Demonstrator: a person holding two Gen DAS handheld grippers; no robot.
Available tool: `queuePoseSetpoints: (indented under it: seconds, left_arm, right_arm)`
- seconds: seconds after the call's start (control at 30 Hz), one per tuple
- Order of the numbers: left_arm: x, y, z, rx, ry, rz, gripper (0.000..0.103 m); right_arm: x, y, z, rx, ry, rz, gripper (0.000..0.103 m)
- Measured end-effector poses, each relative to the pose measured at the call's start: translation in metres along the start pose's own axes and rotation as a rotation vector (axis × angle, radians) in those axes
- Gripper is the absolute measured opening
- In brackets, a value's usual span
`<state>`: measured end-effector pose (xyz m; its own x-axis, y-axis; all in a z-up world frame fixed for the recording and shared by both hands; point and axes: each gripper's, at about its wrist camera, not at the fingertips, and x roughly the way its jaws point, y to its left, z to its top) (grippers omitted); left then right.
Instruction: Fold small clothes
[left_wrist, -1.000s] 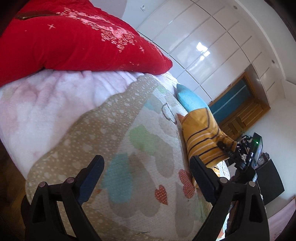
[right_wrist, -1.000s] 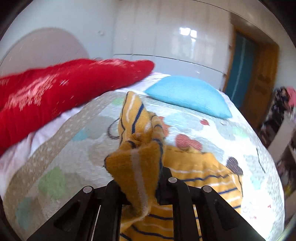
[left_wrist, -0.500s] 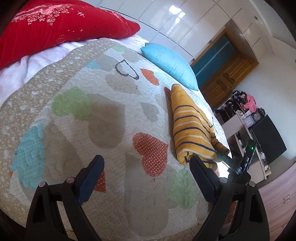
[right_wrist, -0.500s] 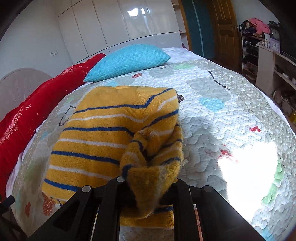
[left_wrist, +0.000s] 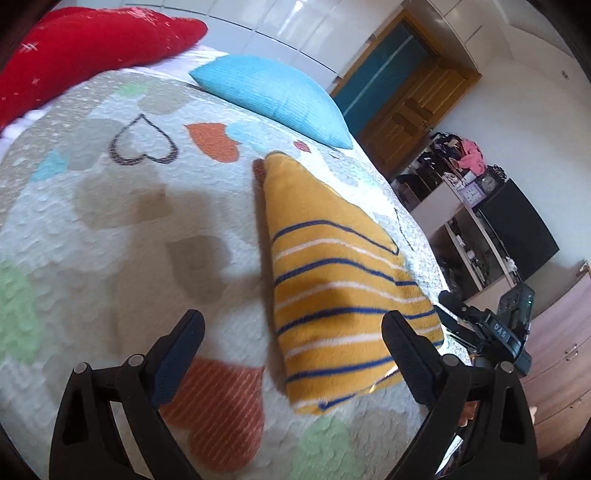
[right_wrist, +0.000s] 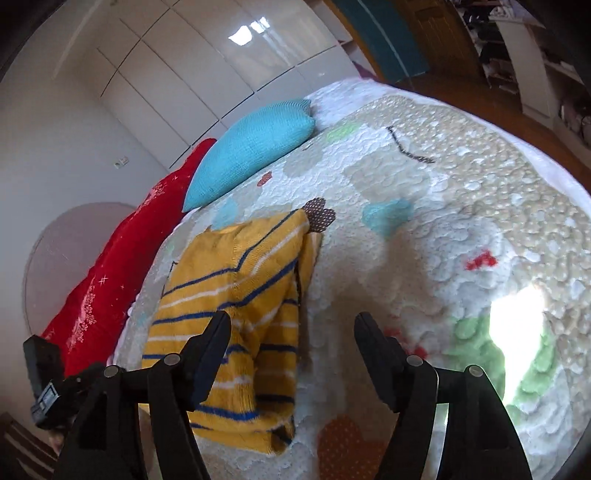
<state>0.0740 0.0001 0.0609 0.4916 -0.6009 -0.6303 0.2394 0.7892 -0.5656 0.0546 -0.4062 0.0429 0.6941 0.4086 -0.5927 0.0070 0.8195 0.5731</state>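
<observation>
Hovering both sets of fingers wide and empty, I am judging the soft, light striped knit sweater best pinched at its near hem.

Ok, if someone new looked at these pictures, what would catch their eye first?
Probably the yellow striped sweater, lying folded on the heart-patterned quilt with both grippers open near it. Next, the turquoise pillow just beyond it and the red pillow toward the head of the bed. The left gripper and right gripper hold nothing.
</observation>
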Motion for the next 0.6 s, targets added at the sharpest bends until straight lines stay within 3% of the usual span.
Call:
queuePoseSetpoints:
  seconds: [0.13,0.23,0.27,0.37,0.43,0.6]
  left_arm:
    - [0.068,-0.004,0.022,0.018,0.133,-0.044,0.096]
    - [0.107,-0.006,0.016,0.007,0.250,-0.080,0.096]
    - [0.107,-0.012,0.015,0.036,0.240,-0.063,0.092]
    - [0.095,-0.019,0.025,0.041,0.243,-0.084,0.052]
    - [0.080,-0.020,0.038,0.047,0.222,-0.094,0.048]
    - [0.047,-0.023,0.062,0.085,0.134,-0.083,0.051]
  right_arm:
    - [0.059,0.003,0.018,-0.027,0.118,0.014,0.075]
    - [0.091,-0.001,0.023,0.021,0.160,0.098,0.073]
    - [0.097,-0.002,0.024,0.050,0.167,0.144,0.055]
    - [0.105,0.005,0.026,0.119,0.182,0.221,0.041]
    - [0.100,0.020,0.033,0.097,0.169,0.252,0.039]
    - [0.085,0.055,0.047,0.028,0.084,0.311,0.040]
